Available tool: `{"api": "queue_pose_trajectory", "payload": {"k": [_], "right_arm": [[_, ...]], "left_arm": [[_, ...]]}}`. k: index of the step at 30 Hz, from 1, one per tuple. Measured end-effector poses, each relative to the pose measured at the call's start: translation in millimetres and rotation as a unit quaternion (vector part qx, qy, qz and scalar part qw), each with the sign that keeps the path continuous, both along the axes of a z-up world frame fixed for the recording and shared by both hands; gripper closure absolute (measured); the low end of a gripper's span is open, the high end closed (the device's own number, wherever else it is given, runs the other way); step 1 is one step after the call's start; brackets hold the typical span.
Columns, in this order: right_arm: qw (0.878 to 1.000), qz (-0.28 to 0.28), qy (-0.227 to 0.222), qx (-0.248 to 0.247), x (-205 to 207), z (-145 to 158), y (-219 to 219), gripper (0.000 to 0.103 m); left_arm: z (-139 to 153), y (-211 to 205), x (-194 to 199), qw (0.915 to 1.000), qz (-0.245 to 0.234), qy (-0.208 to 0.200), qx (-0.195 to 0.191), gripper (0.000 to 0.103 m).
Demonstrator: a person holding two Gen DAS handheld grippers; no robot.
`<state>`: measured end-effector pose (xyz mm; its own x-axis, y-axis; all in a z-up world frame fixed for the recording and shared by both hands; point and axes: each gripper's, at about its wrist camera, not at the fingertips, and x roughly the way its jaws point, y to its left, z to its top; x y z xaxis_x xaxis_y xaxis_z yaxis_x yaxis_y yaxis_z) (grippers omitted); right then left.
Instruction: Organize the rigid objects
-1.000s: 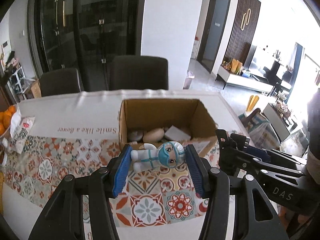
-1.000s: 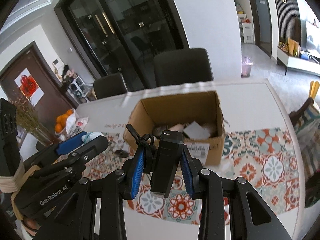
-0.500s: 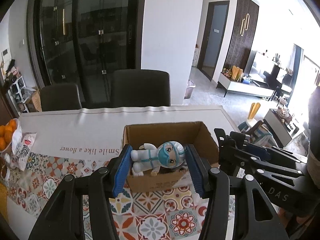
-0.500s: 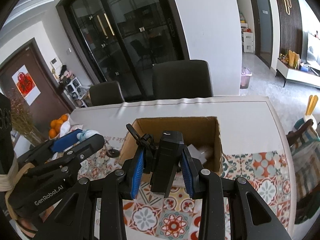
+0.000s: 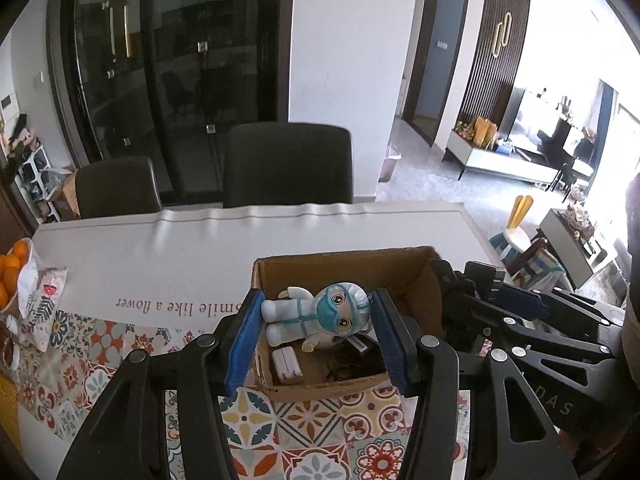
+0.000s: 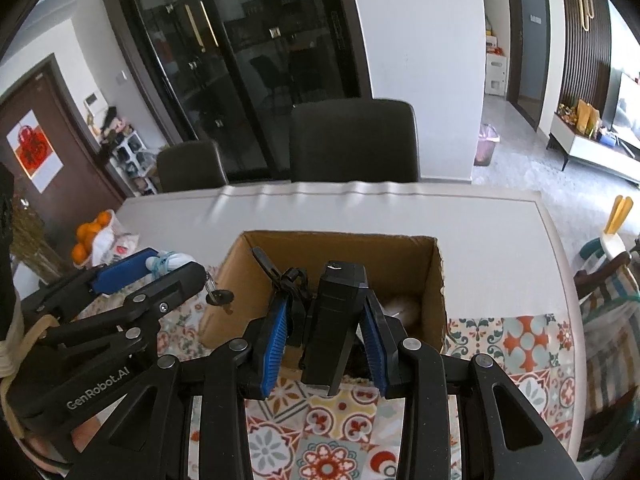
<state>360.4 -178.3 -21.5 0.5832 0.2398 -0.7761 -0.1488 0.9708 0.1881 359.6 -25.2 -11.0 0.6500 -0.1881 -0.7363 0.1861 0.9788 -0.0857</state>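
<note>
Left gripper (image 5: 316,330): blue pads closed on a doll in a white suit and blue mask (image 5: 320,316), held sideways above the near end of the cardboard box (image 5: 340,258).

Right gripper (image 6: 326,322): pads clamped on a black rectangular device (image 6: 336,320) with a looped strap, held upright over the same box.

Box contents: a small white item (image 5: 285,361) and dark oddments are seen; the rest is hidden by the held objects.

Surroundings: patterned tablecloth (image 5: 312,432), oranges (image 6: 90,236) at the table's left edge, two dark chairs (image 5: 288,164) behind.

Change: against the earlier frames, both held objects are now seen further over the box opening; both grips are unchanged.
</note>
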Motion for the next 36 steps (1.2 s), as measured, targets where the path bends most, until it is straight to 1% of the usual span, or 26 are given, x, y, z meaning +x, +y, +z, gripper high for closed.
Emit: {"api": "queue_pose_trajectory", "payload": {"k": [9, 16, 20, 22, 24, 27, 28, 30, 34, 36], "right_arm": [[0.999, -0.003, 0.039, -0.014, 21.7, -31.0, 0.2, 0.067], [0.999, -0.007, 0.05, -0.015, 27.7, -40.3, -1.7, 0.065], [0.998, -0.009, 0.052, -0.017, 29.0, -40.8, -0.8, 0.058], [0.998, -0.015, 0.054, -0.021, 28.5, -40.1, -0.3, 0.054], [0.998, -0.023, 0.051, -0.026, 25.3, -37.9, -1.0, 0.047], [0.998, -0.03, 0.044, -0.031, 14.2, -32.0, -1.0, 0.041], [0.998, -0.033, 0.039, -0.035, 7.5, -27.8, -1.2, 0.041], [0.998, -0.039, 0.032, -0.039, -3.3, -20.6, -2.2, 0.033], [0.998, -0.047, 0.009, -0.044, -32.6, 1.3, -4.0, 0.028], [0.997, -0.05, -0.004, -0.05, -46.6, 11.4, -3.7, 0.023]], "left_arm": [[-34.0, -4.1, 27.7, 0.9988, 0.002, 0.045, 0.02, 0.049], [-47.9, -6.1, 33.8, 0.9975, 0.003, 0.06, 0.038, 0.049], [-50.5, -1.6, 34.4, 0.9969, 0.011, 0.065, 0.044, 0.048], [-49.8, 3.0, 32.6, 0.9965, 0.021, 0.066, 0.046, 0.045], [-47.6, 7.9, 29.5, 0.9966, 0.029, 0.062, 0.044, 0.035], [-42.0, 15.1, 22.6, 0.9966, 0.039, 0.053, 0.05, 0.028], [-38.9, 17.9, 18.6, 0.9965, 0.044, 0.048, 0.053, 0.026], [-33.7, 21.9, 11.8, 0.9967, 0.048, 0.041, 0.052, 0.017], [-18.9, 27.2, -9.4, 0.9974, 0.05, 0.021, 0.047, 0.009], [-11.8, 28.0, -20.6, 0.9977, 0.047, 0.011, 0.049, 0.004]]}}
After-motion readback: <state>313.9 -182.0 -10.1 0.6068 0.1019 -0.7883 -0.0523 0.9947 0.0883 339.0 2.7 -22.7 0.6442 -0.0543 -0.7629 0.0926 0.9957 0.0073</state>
